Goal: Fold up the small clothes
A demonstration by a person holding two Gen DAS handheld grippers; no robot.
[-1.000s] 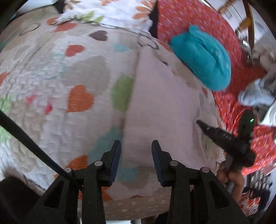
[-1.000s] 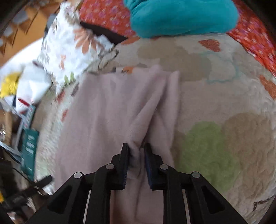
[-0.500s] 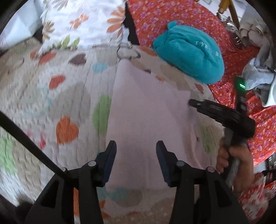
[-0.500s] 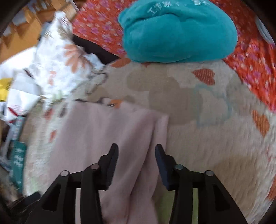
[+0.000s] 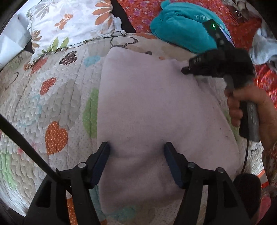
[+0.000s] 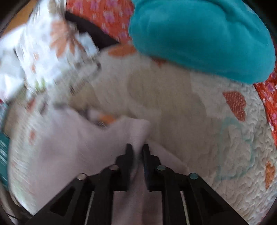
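A pale pink cloth (image 5: 152, 103) lies spread on a heart-patterned quilt (image 5: 52, 97). My left gripper (image 5: 136, 147) is open and empty, hovering over the cloth's near part. My right gripper (image 5: 185, 70) sits at the cloth's far right corner in the left wrist view. In the blurred right wrist view it (image 6: 137, 149) is shut on a fold of the pink cloth (image 6: 77, 147) near that corner.
A teal bundle (image 5: 183, 29) lies at the far right on an orange floral sheet (image 5: 140, 15). A flowered pillow (image 5: 69, 24) is at the far left. A grey-white garment (image 5: 263, 48) lies at the right edge.
My right gripper opened, moved to the cloth's far corner and shut on a fold there. My left gripper opened wider and moved in over the cloth.
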